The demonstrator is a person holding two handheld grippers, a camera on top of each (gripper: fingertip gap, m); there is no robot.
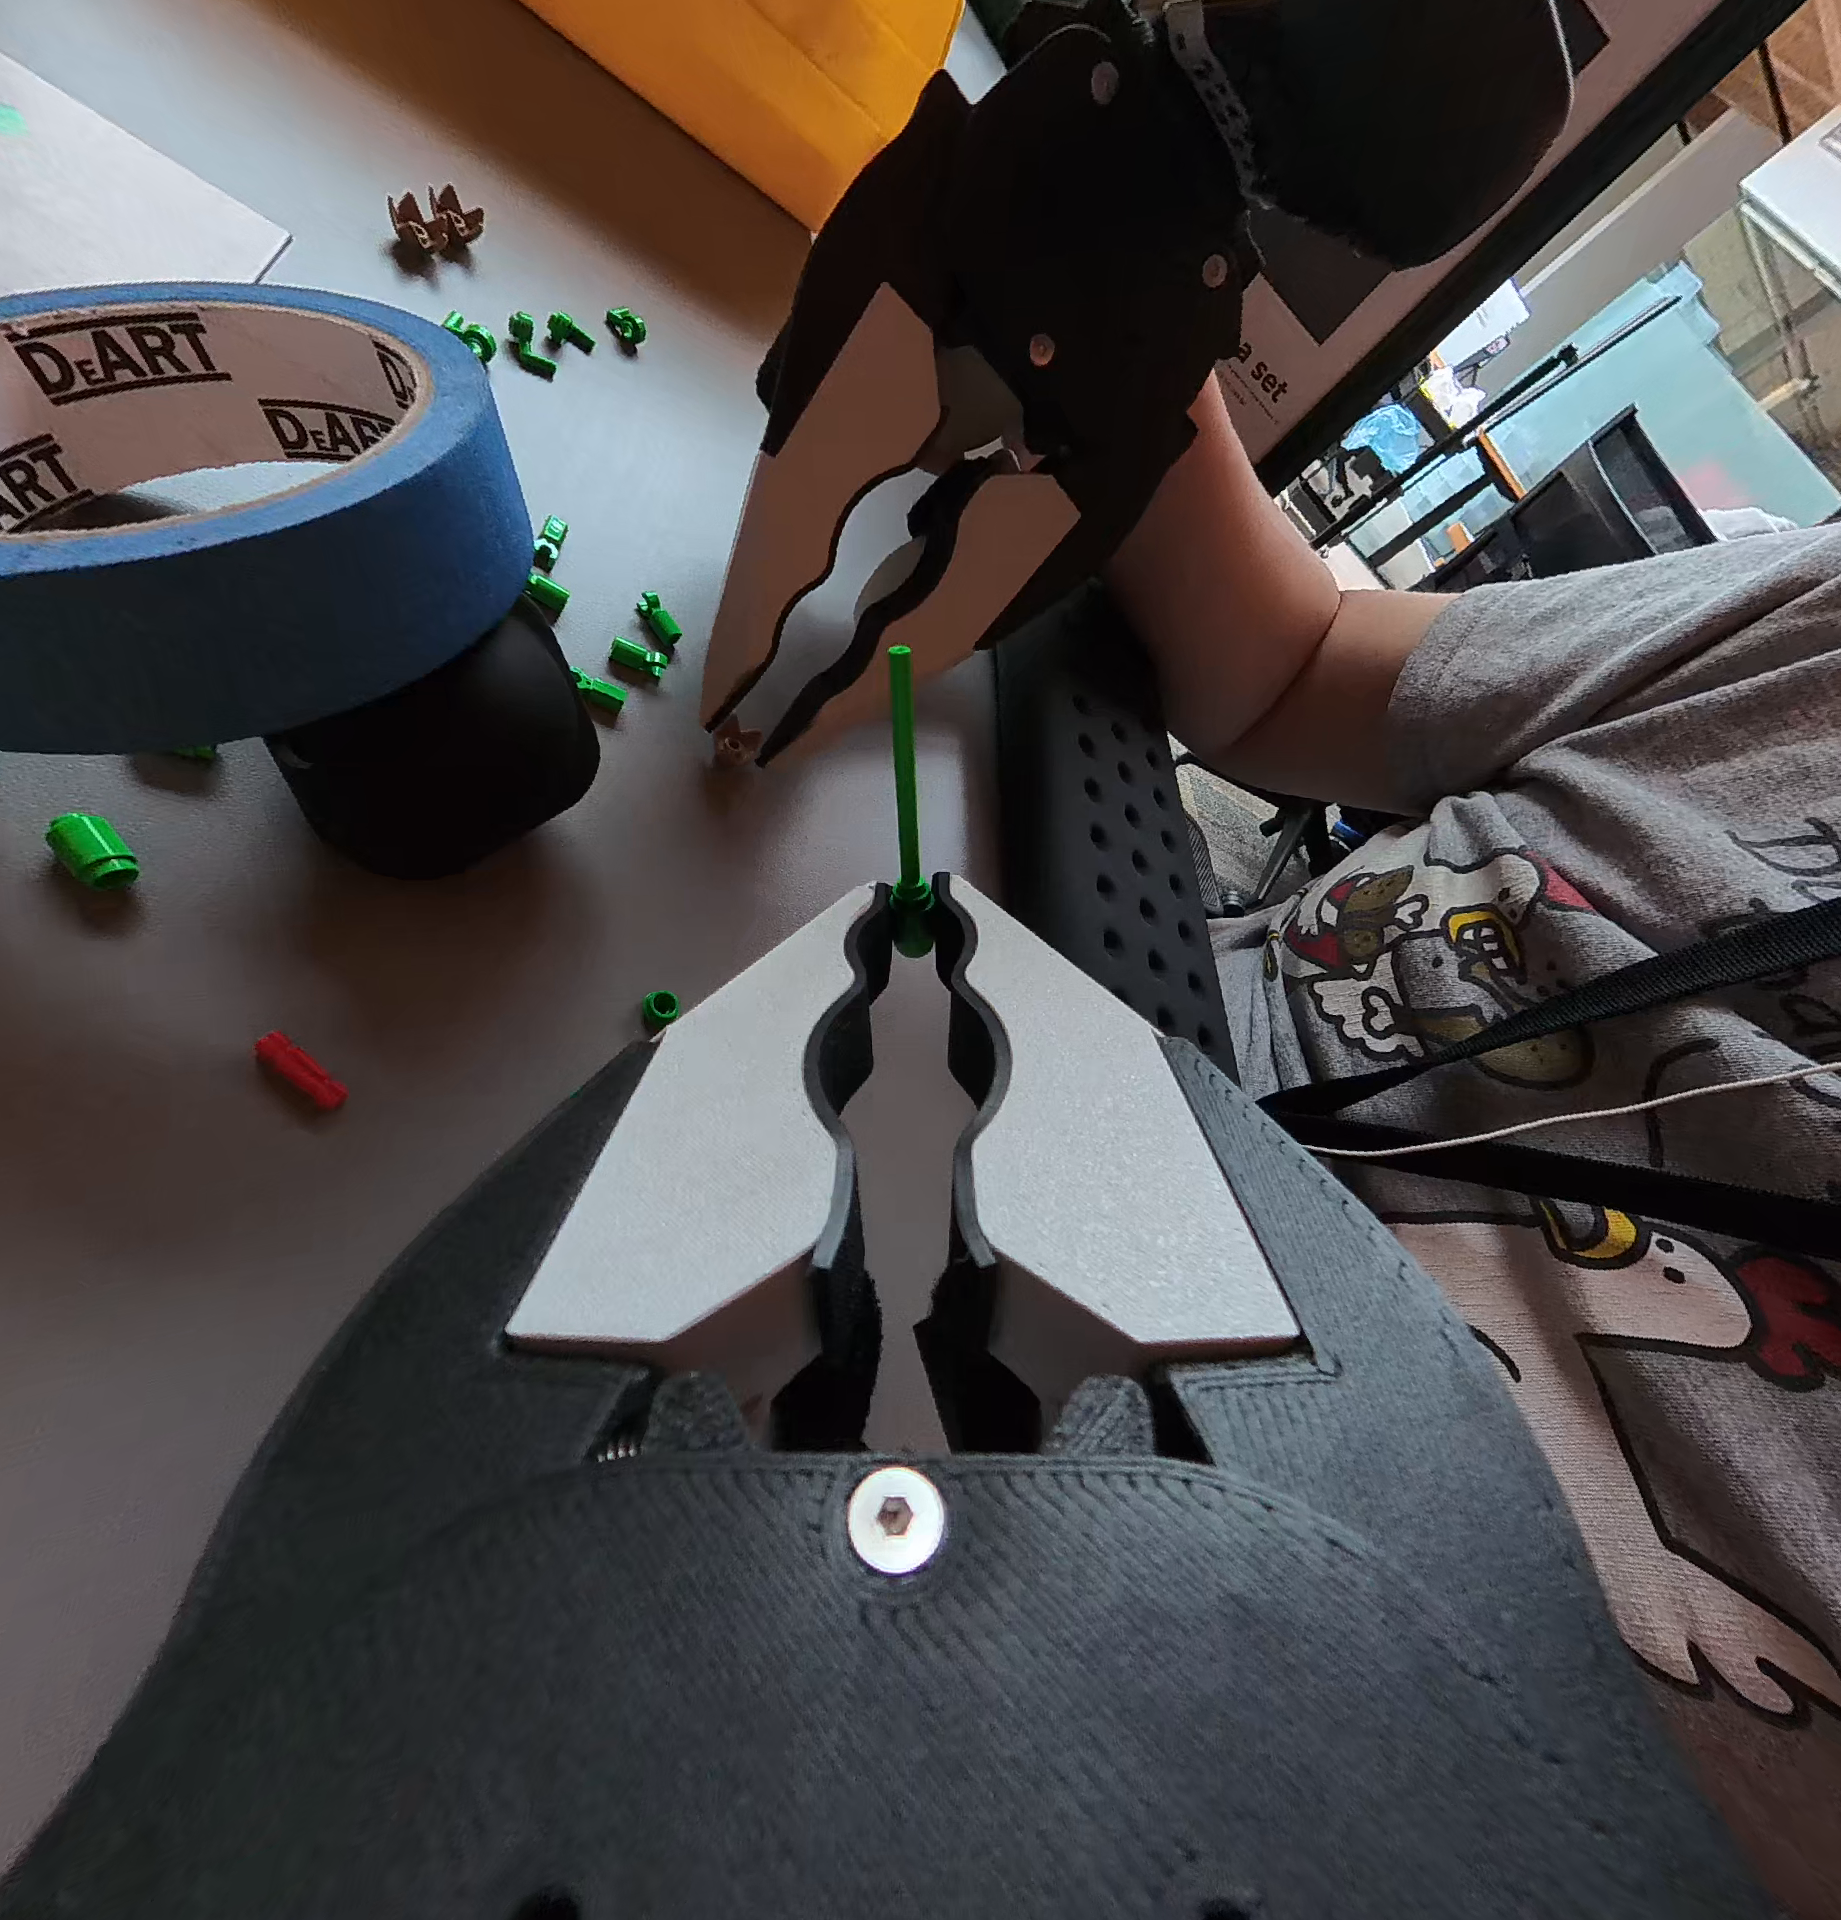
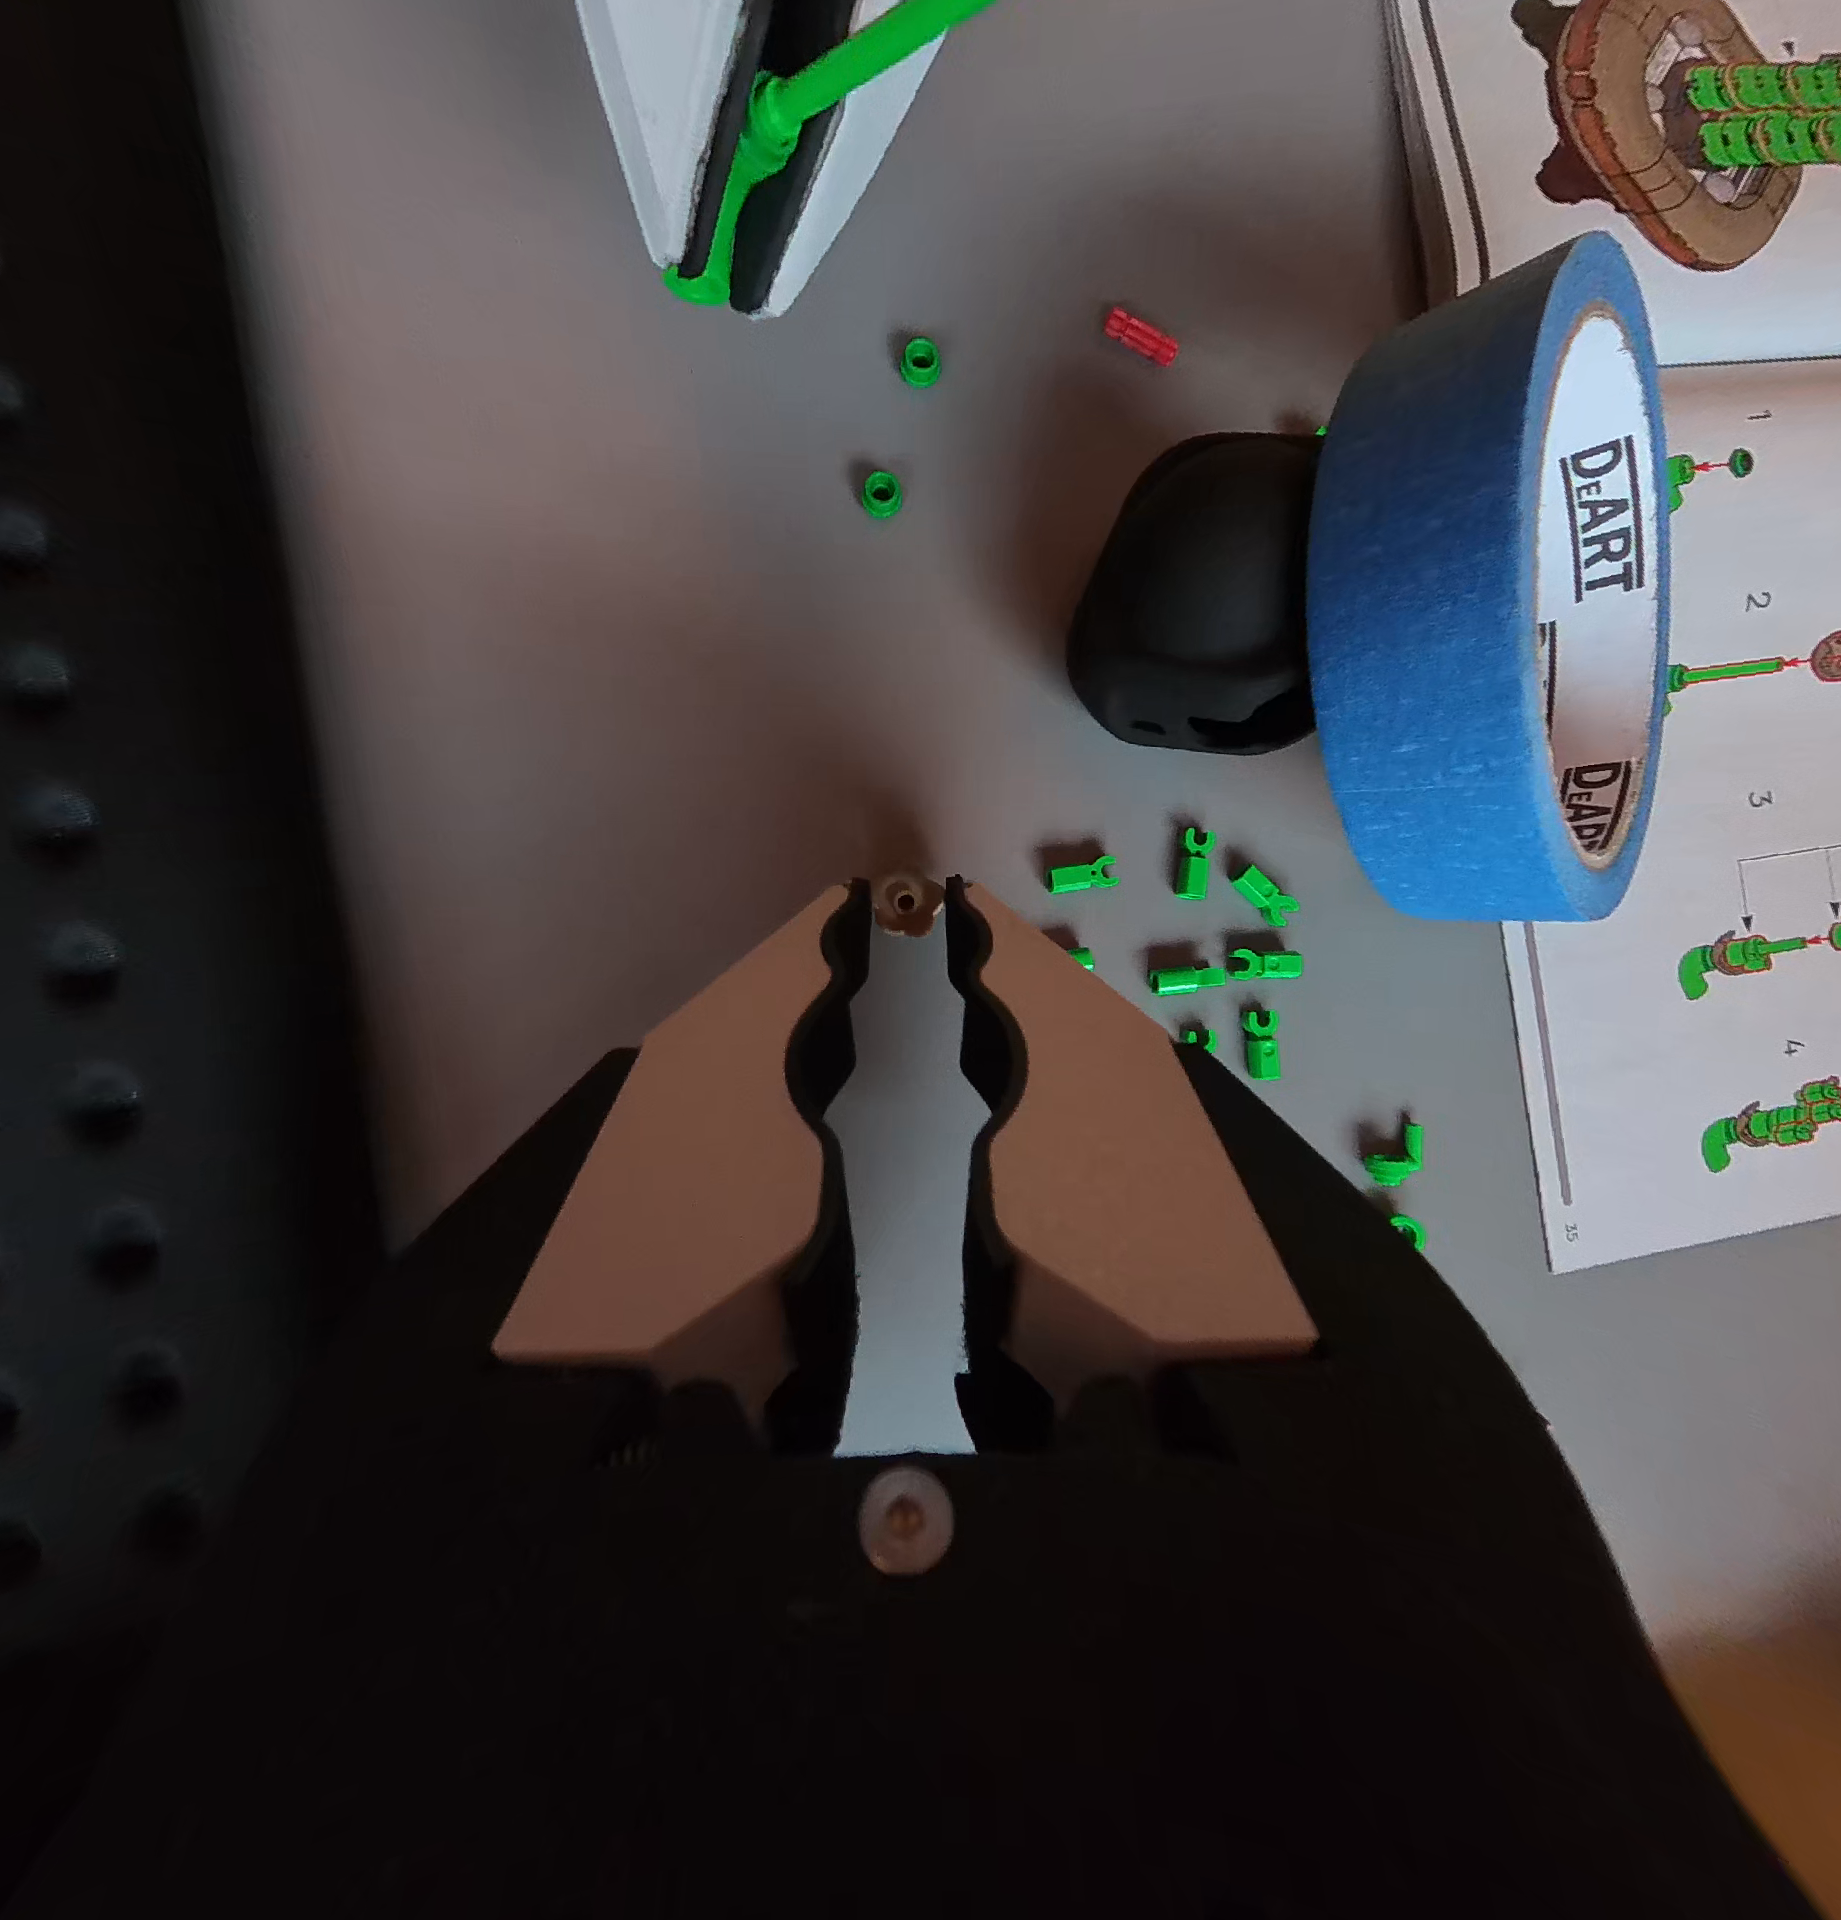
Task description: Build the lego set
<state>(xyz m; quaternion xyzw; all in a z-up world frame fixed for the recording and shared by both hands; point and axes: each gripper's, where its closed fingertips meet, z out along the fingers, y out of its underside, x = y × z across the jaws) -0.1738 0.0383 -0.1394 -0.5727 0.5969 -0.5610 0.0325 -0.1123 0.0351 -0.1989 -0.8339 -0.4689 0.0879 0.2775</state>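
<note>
My left gripper (image 1: 909,902) is shut on the base of a thin green rod (image 1: 903,769), which sticks out forward past the fingertips. It also shows at the top of the right wrist view (image 2: 734,281), with the green rod (image 2: 854,62) clamped in it. My right gripper (image 2: 903,891) is down at the grey table, shut on a small brown flower-shaped piece (image 2: 903,902). In the left wrist view the right gripper (image 1: 739,740) reaches down from above, its tips around the brown piece (image 1: 737,744) just beyond the rod's tip.
A blue tape roll (image 1: 220,582) (image 2: 1467,623) leans on a black rounded object (image 1: 459,769) (image 2: 1186,623). Several small green clip pieces (image 2: 1196,935) lie beside my right gripper. Two green rings (image 2: 921,358), a red pin (image 2: 1139,335), an open instruction booklet (image 2: 1747,1039), a yellow box (image 1: 770,73) and a person's arm (image 1: 1259,623) are around. My right fingertips sit around 9 cm from my left ones. About 10 cm separates my left fingertips from the red pin (image 2: 1139,335). It turns up in the left wrist view (image 1: 300,1072) as well.
</note>
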